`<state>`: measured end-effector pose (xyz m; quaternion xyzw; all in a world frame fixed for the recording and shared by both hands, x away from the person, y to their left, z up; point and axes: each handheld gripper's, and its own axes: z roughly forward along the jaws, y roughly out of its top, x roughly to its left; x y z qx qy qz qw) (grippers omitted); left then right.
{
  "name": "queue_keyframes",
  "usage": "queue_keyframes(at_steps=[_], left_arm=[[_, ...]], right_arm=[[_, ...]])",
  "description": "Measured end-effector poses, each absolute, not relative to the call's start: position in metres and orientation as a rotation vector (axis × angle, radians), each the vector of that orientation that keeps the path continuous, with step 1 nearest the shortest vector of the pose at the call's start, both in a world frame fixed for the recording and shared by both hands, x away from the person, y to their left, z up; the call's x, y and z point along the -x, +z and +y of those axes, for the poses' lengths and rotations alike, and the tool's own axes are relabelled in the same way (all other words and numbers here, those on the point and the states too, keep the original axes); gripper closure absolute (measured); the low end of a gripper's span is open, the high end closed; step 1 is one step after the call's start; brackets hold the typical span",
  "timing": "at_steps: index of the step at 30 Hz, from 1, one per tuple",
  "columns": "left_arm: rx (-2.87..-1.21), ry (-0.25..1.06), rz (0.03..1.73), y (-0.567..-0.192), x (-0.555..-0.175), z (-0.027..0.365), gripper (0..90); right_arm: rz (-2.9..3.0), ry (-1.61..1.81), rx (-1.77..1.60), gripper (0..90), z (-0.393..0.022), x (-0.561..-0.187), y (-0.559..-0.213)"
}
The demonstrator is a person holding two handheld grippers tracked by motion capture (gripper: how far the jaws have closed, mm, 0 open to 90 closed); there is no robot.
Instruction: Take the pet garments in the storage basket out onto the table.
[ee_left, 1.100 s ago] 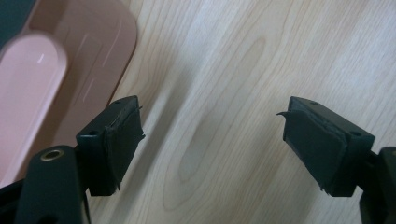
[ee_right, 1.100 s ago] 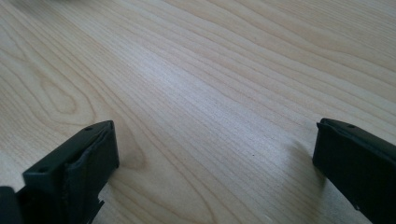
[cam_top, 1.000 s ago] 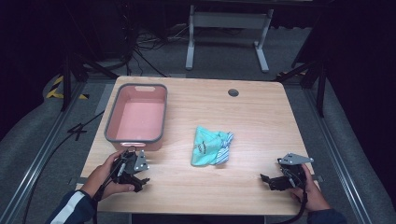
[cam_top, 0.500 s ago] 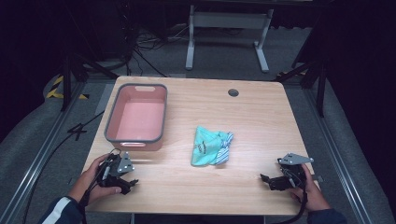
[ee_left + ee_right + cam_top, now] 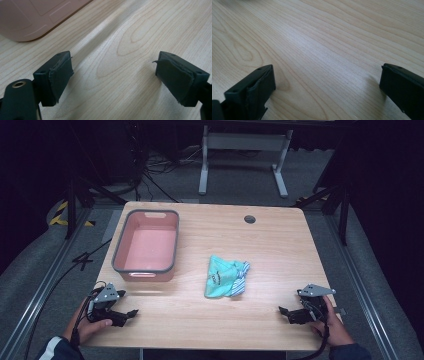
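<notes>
Dark studio floor with cables, rails and a grey metal stand (image 5: 244,157) surrounds one light wooden table (image 5: 280,250), square-topped, with a round dark cable port (image 5: 249,219) near its far edge. Item one: pink tub (image 5: 146,246) with a grey rim, rectangular, standing on the table's left half, its long axis running from the near side to the far side; a corner of its pale pink wall shows at the top of the left gripper view (image 5: 30,17). Item two: crumpled teal cloth (image 5: 224,277), lying near the table's centre, just right of the tub and apart from it, its longer dimension running roughly near to far; a blue-and-white striped part sits at its right side, and a short dark printed mark on it is too small to read. Item three: left gripper (image 5: 131,312), held in the person's left hand (image 5: 91,322) at the near left corner, resting low at the table surface just in front of the tub, pointing right along the near edge; in its own view (image 5: 113,75) the jaws stand wide apart over bare wood, the pads worn and peeling at their edges. Item four: right gripper (image 5: 282,310), held in the right hand (image 5: 332,322) at the near right corner, pointing left toward the other; in its own view (image 5: 327,85) the jaws likewise stand wide apart with nothing between them. Both forearms enter from the near edge, a dark sleeve with a white stripe (image 5: 50,350) on the left.
</notes>
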<state>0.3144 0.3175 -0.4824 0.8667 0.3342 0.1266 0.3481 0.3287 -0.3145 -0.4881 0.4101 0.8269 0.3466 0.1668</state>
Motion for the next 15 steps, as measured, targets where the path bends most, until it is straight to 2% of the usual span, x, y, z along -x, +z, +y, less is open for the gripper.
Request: queue_keyframes(at_steps=[15], left_arm=[[-2.245, 0.327, 0.882, -0.4821, -0.3132, 0.3173, 14.0]], right_arm=[[2.353, 0.984, -1.168, 0.4, -0.3141, -0.3282, -0.4881]])
